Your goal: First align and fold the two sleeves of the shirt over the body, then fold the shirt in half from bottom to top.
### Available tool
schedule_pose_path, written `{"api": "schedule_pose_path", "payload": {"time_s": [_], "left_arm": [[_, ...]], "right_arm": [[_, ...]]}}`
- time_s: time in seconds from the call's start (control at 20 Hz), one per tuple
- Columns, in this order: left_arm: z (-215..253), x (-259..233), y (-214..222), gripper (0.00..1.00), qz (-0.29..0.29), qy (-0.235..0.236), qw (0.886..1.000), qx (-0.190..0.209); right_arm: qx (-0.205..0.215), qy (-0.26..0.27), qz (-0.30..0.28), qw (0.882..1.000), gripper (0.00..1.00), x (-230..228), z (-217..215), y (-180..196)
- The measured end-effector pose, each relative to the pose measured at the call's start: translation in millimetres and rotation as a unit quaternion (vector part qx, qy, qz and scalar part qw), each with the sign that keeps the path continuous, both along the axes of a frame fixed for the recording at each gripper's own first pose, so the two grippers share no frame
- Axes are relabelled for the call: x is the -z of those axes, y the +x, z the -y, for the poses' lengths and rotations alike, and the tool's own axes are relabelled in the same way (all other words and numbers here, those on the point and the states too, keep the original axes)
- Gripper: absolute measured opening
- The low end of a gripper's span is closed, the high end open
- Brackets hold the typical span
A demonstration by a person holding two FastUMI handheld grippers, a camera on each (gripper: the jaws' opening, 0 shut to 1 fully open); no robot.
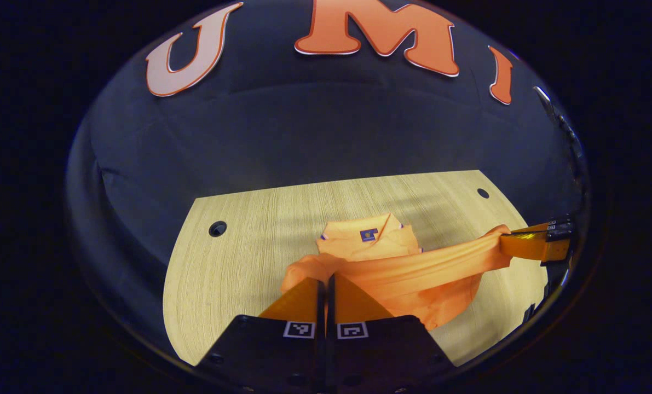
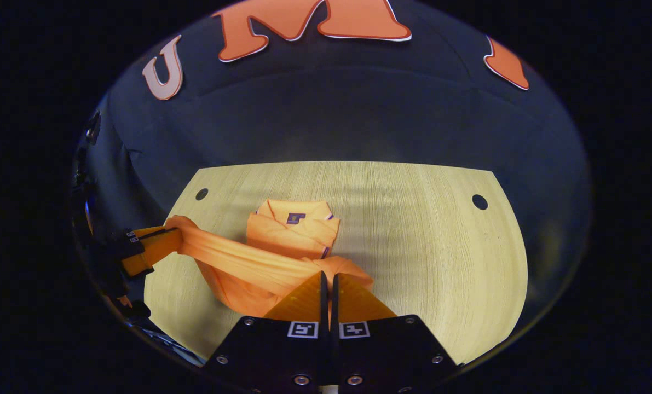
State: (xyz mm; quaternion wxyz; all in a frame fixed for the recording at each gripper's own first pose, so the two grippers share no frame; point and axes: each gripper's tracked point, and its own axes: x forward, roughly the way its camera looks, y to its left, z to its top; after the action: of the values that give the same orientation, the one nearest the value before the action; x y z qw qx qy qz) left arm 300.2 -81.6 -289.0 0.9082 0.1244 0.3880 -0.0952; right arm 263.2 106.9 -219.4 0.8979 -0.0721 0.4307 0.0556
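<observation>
The left gripper (image 1: 326,282) and the right gripper (image 2: 328,279) each pinch tight on one bottom corner of the soft orange collared shirt (image 1: 391,257). Its hem hangs stretched between them, above the pale wooden table (image 2: 424,246). Farther back, its collar lies on the table.

Right gripper (image 2: 326,280) pinching the near edge of an orange shirt (image 2: 293,241), fingers nearly together, left gripper (image 2: 167,241) at the far left gripping the same raised edge, collar end resting on the wooden table (image 2: 424,246)
</observation>
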Motion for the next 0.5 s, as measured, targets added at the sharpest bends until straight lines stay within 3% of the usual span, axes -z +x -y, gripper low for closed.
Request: {"api": "schedule_pose_path", "payload": {"time_s": [0.5], "left_arm": [[-11.6, 71.2, 75.7, 0.0, -0.029, 0.034, 0.999, -0.013]], "right_arm": [[0.005, -0.016, -0.024, 1.0, 0.0, 72.8, -3.8, 80.0]]}}
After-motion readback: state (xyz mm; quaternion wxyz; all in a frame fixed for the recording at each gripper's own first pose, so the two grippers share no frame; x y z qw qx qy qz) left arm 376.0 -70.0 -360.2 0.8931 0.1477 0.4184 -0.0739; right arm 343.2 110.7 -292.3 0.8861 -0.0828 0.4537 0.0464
